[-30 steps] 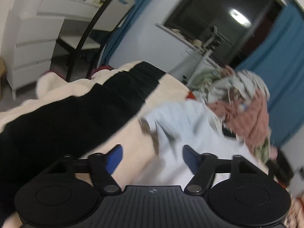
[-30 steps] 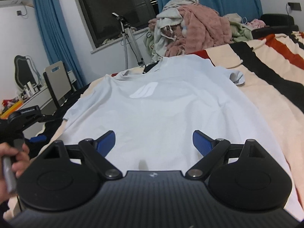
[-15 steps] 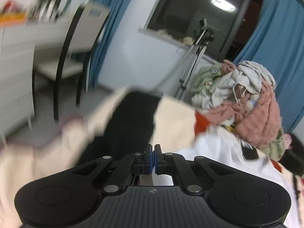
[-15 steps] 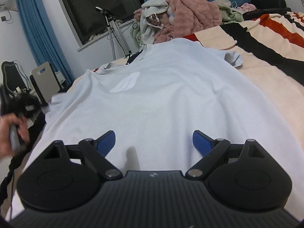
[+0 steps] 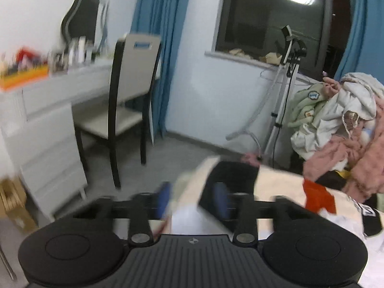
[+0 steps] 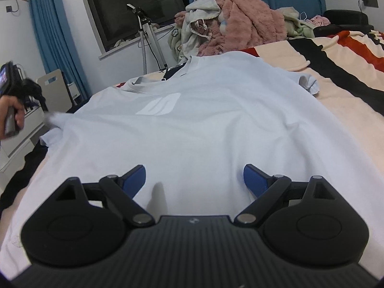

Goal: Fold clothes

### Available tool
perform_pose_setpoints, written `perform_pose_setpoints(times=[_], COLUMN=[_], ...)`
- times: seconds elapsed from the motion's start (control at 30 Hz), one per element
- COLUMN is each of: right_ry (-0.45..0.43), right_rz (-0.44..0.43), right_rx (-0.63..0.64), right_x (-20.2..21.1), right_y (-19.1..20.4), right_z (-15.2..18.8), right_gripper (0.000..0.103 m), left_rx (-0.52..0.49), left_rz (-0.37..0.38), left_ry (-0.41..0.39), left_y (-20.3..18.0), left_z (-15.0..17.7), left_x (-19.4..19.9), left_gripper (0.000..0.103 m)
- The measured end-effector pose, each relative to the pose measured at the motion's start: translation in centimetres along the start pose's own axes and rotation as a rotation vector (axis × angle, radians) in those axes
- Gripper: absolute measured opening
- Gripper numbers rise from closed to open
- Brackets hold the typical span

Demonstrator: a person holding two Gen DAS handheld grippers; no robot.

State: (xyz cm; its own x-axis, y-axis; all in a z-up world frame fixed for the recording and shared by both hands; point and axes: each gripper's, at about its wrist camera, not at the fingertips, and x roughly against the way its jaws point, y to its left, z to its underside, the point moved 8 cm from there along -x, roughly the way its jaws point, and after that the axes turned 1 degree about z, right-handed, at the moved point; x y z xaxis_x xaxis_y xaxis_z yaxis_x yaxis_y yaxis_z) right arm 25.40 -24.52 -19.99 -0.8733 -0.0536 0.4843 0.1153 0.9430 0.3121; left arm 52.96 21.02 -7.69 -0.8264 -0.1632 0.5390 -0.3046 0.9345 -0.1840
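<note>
1. The pale blue T-shirt (image 6: 196, 129) lies spread flat, front up, on the bed's striped blanket (image 6: 340, 81), its collar toward the far end and a white printed logo on the chest.
2. The right tool (image 6: 194, 180) hangs low over the shirt's near hem with its 2 blue-padded fingers (image 6: 134, 178) set wide apart – nothing between them but the fabric below.
3. In the right wrist view the left tool (image 6: 45, 112) sits at the shirt's far left edge, gripped by the person's left hand (image 6: 14, 117); the cloth rises in a small peak right at its tip, by the left sleeve.
4. In the left wrist view the same tool (image 5: 192, 204) is heavily blurred: its blue pads (image 5: 163, 201) show with a gap between them and pale fabric lying in that gap. Whether they are pinching the cloth I cannot tell.
5. The right sleeve (image 6: 308, 85) lies bunched on the cream stripe of the blanket.
6. Beyond the collar – a pile of clothes (image 6: 230, 24) with a fluffy pink piece on top, and a tripod (image 6: 148, 36) just beside it under the dark window.
7. Past the bed's edge stand a chair (image 5: 129, 110) and a white dresser (image 5: 48, 129) cluttered on top.
</note>
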Motion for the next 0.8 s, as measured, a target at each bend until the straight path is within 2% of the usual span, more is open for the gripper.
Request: perform_pose_setpoints(times=[0.03,0.2,0.3,0.43,0.47,0.53,0.57,0.6,0.67,0.73,0.8], right_ry=[-0.002,-0.003,-0.007,-0.014,-0.014,-0.037,-0.045,-0.051,-0.053,-0.058,-0.070], right_rz=[-0.002,-0.015,-0.024,-0.044,-0.040,-0.016,-0.010,-0.005,0.001,0.013,0.023], right_rx=[-0.002,-0.022,-0.044,-0.075,-0.075,-0.054,-0.053,-0.054,-0.066,-0.060,-0.045], right_x=[0.1,0.9,1.7,2.6,2.6,2.8,2.7,2.7,2.4,2.2,2.0], right_y=[0.0,-0.1,-0.3,-0.6,-0.6,-0.7,-0.8,-0.9,-1.3,-1.6,-1.7], right_z=[-0.1,-0.3,-0.4,-0.6,-0.6,-0.9,-1.1,-1.3,-1.5,-1.5,-1.8], right_gripper=[0.090,0.090,0.090,0.090,0.090,0.090,0.090,0.090,0.090,0.090,0.090], left_rx=[0.036,0.313,0.461,0.490,0.493,0.492,0.486,0.506,0.554,0.505,0.401], left_rz=[0.020,0.253,0.382,0.437,0.425,0.375,0.339,0.306,0.258,0.206,0.155], left_ry=[0.014,0.142,0.215,0.160,0.149,0.121,0.101,0.101,0.101,0.040,0.016], left_y=[0.6,2.8,3.5,2.4,2.1,1.8,1.8,2.5,4.0,5.3,5.6], left_z=[1.1,8.5,12.3,13.2,13.1,12.9,12.7,12.6,12.4,11.0,9.7], left_x=[0.6,3.5,4.5,2.4,1.7,0.3,-0.4,-0.8,-1.3,0.0,1.0], left_gripper=[0.061,0.077,0.078,0.078,0.077,0.063,0.037,0.002,0.004,0.003,0.004])
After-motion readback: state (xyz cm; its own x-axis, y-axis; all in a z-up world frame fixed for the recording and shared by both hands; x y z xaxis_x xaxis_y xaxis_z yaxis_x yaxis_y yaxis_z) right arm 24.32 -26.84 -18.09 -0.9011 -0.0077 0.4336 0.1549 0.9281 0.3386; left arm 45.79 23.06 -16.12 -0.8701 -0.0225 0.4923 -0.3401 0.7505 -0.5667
